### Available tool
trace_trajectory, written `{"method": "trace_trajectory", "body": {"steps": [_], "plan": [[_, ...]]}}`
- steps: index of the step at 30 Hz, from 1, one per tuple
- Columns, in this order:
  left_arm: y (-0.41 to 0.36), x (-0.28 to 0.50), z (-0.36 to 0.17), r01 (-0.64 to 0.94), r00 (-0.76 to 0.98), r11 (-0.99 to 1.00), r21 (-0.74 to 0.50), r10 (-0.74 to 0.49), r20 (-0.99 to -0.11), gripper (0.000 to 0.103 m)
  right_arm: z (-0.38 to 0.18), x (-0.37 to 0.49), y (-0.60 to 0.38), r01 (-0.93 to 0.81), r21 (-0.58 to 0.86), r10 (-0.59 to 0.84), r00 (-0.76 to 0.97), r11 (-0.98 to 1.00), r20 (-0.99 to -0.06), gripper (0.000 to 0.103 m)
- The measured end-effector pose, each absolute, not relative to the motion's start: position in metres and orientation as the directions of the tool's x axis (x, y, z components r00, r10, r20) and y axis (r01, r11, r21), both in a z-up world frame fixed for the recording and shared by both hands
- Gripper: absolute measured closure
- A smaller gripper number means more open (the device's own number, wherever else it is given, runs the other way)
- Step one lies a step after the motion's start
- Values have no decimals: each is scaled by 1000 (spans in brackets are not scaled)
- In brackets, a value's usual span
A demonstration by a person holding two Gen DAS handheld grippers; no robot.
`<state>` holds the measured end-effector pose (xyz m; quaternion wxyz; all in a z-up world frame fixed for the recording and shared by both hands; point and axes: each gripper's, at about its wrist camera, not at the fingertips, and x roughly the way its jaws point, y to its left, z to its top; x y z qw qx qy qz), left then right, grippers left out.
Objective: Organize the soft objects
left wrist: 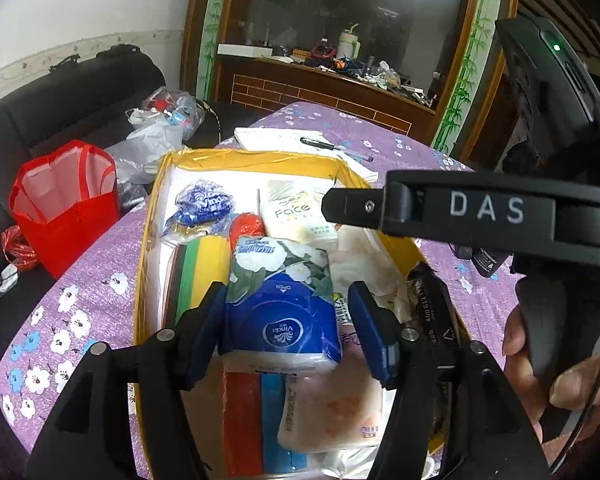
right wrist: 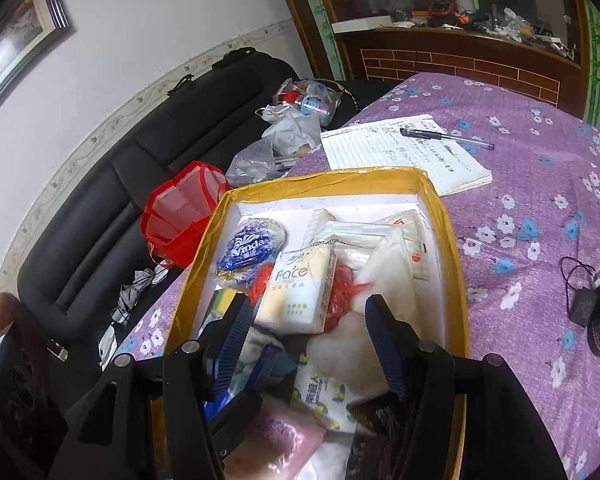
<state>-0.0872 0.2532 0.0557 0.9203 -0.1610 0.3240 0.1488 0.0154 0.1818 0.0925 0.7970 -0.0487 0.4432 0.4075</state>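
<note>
A: Left side first. What did the left gripper (left wrist: 286, 316) have?

B: I had it straddling the blue Vinda tissue pack (left wrist: 282, 300), which lay on top of the pile in the yellow box (left wrist: 236, 159) on the bench. My left blue pad (left wrist: 206, 328) sat against the pack's edge; the other pad stood just clear of it. So: partly open, not clamped on anything.

A: Handling?

B: I judged it light and squashy, with a slick plastic wrap. I'd grip across the short width at mid-body, where the tissue stack gives some resistance, and close gently; a hard pinch would only crease it.

A: Neighbours?

B: The striped sponge stack (left wrist: 198, 268) just to its left and the pale pink pack (left wrist: 332, 408) nearer me, both soft and loose.

A: And the right?

B: My right gripper (right wrist: 308, 340) hung wide open over the box, holding nothing. The Face tissue pack (right wrist: 300, 286) lay just ahead of its pads, leaning on red mesh (right wrist: 342, 292). Also light, soft, slippery.
</note>
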Motion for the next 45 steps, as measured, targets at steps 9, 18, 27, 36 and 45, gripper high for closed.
{"method": "trace_trajectory", "body": {"steps": [9,18,27,36,45], "plan": [[236,-88,62,-372,751,917,-146,204,-628,40,99,9,156,-679,302,624,292,669,-725,36],[220,-94,68,-378,759,921,-94,250,-601,26,108,7,120,-655,310,633,335,689,-698,23],[211,-106,69,-430,773,898,-88,316,-550,20,113,-12,64,-657,211,591,432,724,-682,9],[178,-111,65,-520,732,849,93,499,-465,15,91,-46,4,-655,116,567,534,746,-627,2],[173,-108,60,-562,693,826,52,503,-517,15,83,-46,-13,-651,131,581,547,748,-603,2]]}}
